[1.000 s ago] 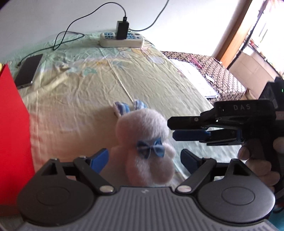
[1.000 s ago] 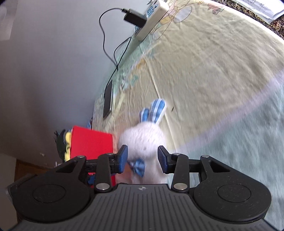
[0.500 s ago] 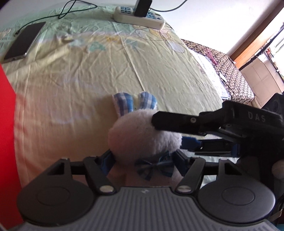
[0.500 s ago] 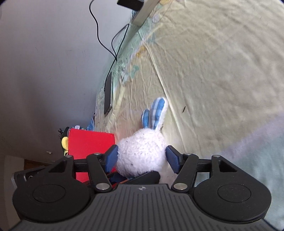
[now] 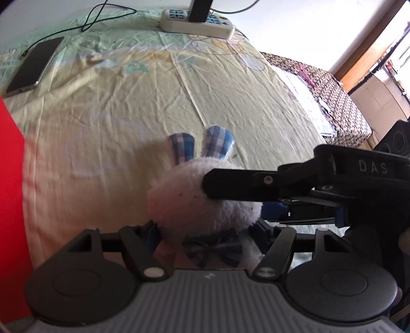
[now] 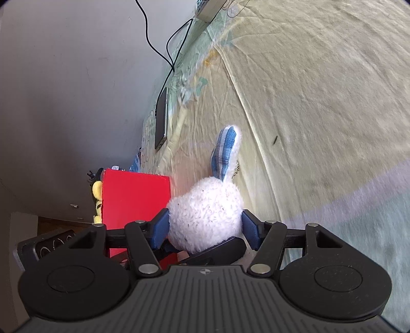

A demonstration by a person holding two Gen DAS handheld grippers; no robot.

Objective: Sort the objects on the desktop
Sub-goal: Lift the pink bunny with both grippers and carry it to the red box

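Note:
A white plush bunny (image 5: 194,194) with blue plaid ears and a blue bow sits on the yellow-green sheet (image 5: 115,115). My left gripper (image 5: 205,231) is open, its blue-padded fingers standing on either side of the bunny's body below the head. My right gripper (image 6: 205,229) comes in from the right and is shut on the bunny's head (image 6: 205,215), a pad pressed against each side. In the left wrist view the right gripper (image 5: 235,197) shows one black finger lying over the head. A left finger (image 6: 217,249) shows just under the head in the right wrist view.
A red box (image 5: 10,205) stands close on the left, also in the right wrist view (image 6: 133,199), with a yellow toy (image 6: 97,194) behind it. A phone (image 5: 36,66) and a power strip (image 5: 197,23) with cables lie at the far edge. Papers (image 5: 307,89) lie on a patterned surface at the right.
The right gripper opened wider, moved in and closed around the bunny's head. The left gripper moved forward and tilted down, so its fingers now flank the bunny's body.

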